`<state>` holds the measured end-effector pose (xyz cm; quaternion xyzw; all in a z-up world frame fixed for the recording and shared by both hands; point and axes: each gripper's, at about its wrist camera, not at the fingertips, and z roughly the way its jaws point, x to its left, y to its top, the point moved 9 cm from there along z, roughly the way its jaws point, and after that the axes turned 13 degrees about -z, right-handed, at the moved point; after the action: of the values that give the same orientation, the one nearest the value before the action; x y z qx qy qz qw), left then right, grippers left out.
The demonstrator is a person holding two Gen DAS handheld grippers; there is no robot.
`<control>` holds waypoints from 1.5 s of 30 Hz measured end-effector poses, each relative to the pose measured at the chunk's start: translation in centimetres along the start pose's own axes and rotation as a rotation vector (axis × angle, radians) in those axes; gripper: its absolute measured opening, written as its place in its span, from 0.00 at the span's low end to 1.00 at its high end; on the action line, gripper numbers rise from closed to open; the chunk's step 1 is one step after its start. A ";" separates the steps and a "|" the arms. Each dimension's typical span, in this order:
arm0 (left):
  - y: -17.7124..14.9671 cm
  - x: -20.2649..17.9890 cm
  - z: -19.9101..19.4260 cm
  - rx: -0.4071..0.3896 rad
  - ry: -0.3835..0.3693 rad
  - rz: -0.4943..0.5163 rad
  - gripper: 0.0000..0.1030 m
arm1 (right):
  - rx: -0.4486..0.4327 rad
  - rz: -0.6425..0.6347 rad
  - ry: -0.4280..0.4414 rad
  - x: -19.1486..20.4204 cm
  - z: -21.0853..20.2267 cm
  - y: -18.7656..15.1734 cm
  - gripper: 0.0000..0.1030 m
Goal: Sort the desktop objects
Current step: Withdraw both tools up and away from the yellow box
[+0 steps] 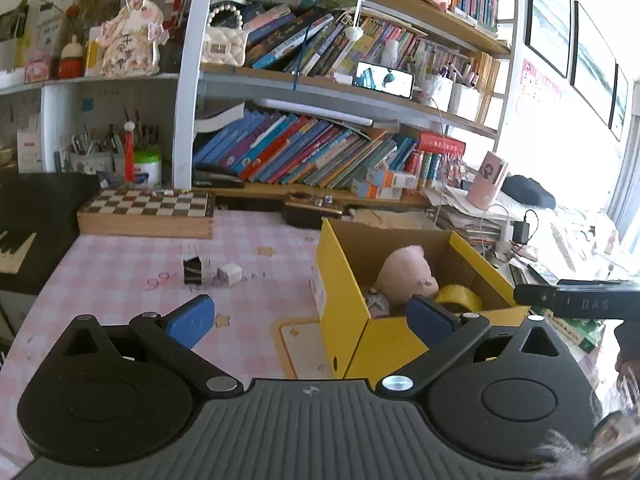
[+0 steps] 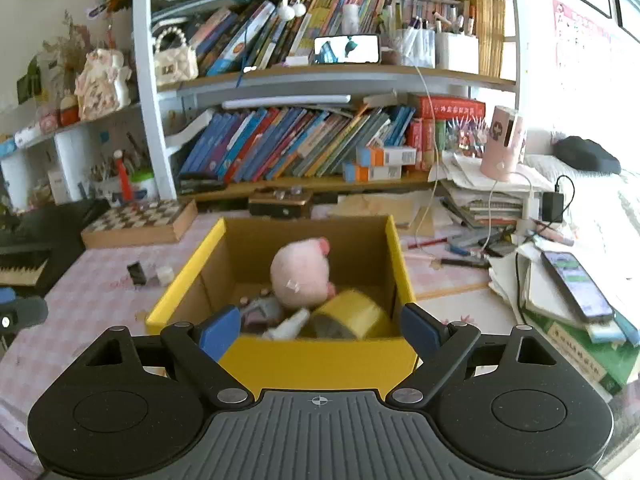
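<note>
Charger (image 1: 229, 275) and black block (image 1: 192, 270), the loose items left, sit side by side on the tablecloth (image 1: 120, 272) at 11 o'clock from the left gripper (image 1: 308, 320), whose tongs are apart and empty. Both look light, rigid, slightly slick: pinch across flat sides. Right gripper (image 2: 316, 332), likewise apart, hovers over the box (image 2: 320, 356) holding plush (image 2: 300, 272) and tape (image 2: 348, 316).

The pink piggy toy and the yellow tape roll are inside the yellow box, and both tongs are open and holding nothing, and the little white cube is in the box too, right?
Not quite. The little white cube lies on the pink checked tablecloth, outside the yellow box, as the left wrist view shows. The pink piggy toy and yellow tape roll are inside, and both tongs, left and right, are open and holding nothing.
</note>
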<state>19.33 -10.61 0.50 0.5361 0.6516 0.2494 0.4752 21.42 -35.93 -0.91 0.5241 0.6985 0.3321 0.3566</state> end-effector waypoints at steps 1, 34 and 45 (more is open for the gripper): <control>-0.2 0.2 -0.1 0.005 -0.003 0.000 1.00 | 0.007 0.000 0.000 0.4 -0.2 -0.4 0.87; -7.5 5.6 -5.8 0.172 -0.056 -0.061 1.00 | 0.193 0.058 0.024 11.9 -5.8 -10.1 0.87; -7.1 7.6 -7.7 0.140 -0.044 -0.047 1.00 | 0.204 0.043 0.075 15.2 -5.8 -10.2 0.87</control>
<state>9.42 -4.19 -4.80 0.5578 0.6693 0.1802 0.4567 8.52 -24.11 -8.66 0.5597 0.7302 0.2863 0.2677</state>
